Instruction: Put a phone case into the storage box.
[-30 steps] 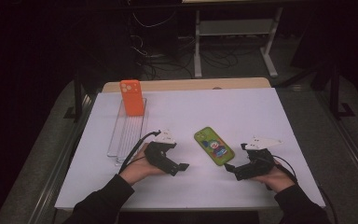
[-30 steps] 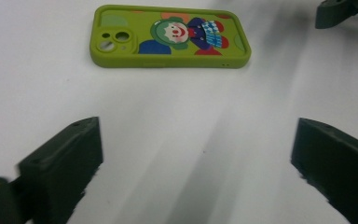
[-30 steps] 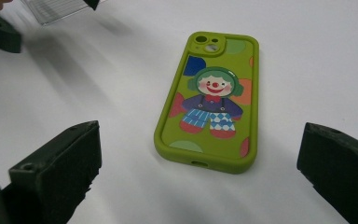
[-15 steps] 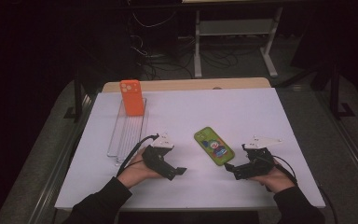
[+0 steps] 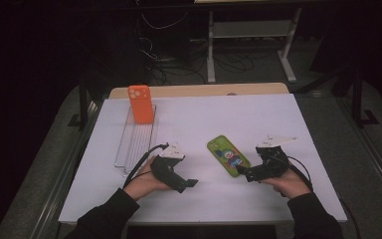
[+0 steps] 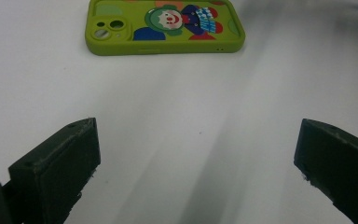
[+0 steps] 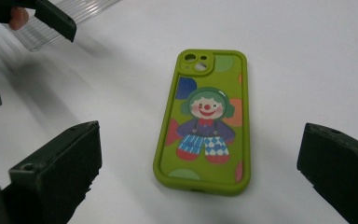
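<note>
Dark floor, cables and a metal stand frame surround the white table [image 5: 199,119], which is brightly lit against them. Near its middle lies a green phone case [image 5: 228,155] printed with a clown, flat and camera cutout up, touched by nothing; taking it as the landmark, everything else arranges around it. Beyond it and toward the person's left, an orange phone case [image 5: 141,103] stands upright at the far end of a clear ribbed rack [image 5: 135,137], probably slotted there so it stays on edge. Just to the near left of the green case, the left hand-held gripper [image 5: 185,183] rests low over the table, jaws spread wide with bare table between them in its own view, the case lying ahead and apart. On the case's near right, the right hand-held gripper [image 5: 242,172] points at it, jaws likewise wide and straddling its near end in the right gripper view [image 7: 200,186], not yet touching. That wide spread likely suits closing across the case's width.
</note>
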`<state>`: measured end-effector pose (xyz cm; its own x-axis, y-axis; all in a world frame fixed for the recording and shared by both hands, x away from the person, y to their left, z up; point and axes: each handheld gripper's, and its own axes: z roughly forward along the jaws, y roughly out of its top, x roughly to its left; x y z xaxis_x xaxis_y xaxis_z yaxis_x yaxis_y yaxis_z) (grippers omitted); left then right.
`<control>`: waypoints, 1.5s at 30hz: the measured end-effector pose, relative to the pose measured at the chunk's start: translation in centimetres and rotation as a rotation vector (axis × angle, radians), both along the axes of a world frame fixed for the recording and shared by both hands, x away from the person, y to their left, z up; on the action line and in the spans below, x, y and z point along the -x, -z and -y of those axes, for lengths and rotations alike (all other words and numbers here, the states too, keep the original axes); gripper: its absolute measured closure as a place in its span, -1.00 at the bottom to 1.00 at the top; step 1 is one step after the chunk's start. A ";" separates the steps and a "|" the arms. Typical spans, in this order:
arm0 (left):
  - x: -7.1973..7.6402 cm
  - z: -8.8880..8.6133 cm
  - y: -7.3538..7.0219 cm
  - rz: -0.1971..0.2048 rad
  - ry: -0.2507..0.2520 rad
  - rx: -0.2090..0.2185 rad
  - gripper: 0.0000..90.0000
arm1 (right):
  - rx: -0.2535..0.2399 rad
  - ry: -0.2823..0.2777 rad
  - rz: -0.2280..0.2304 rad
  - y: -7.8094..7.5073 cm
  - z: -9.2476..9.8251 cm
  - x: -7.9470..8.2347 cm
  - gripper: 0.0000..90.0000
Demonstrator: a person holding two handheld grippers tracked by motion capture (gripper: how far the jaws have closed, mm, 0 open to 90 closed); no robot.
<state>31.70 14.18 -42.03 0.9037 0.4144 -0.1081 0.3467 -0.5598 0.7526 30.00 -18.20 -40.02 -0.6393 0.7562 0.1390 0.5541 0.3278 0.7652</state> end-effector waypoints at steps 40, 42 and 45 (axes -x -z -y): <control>-0.1 -0.2 -0.1 -0.005 -0.017 0.015 -1.00 | 0.117 0.108 -0.096 -0.6 -4.1 -5.6 -1.00; -0.1 -0.2 -0.1 -0.006 -0.017 0.012 -1.00 | 0.126 0.114 -0.109 -0.3 -4.3 -5.6 -1.00; -0.1 -0.3 -0.1 -0.002 -0.008 -0.002 -1.00 | 0.142 0.111 -0.121 0.1 -4.5 -5.6 -1.00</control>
<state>31.82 14.44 -41.94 0.9002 0.4216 -0.1090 0.3524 -0.5582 0.7512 35.63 -13.66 -40.11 -0.5359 0.8387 0.0966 0.6778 0.3592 0.6415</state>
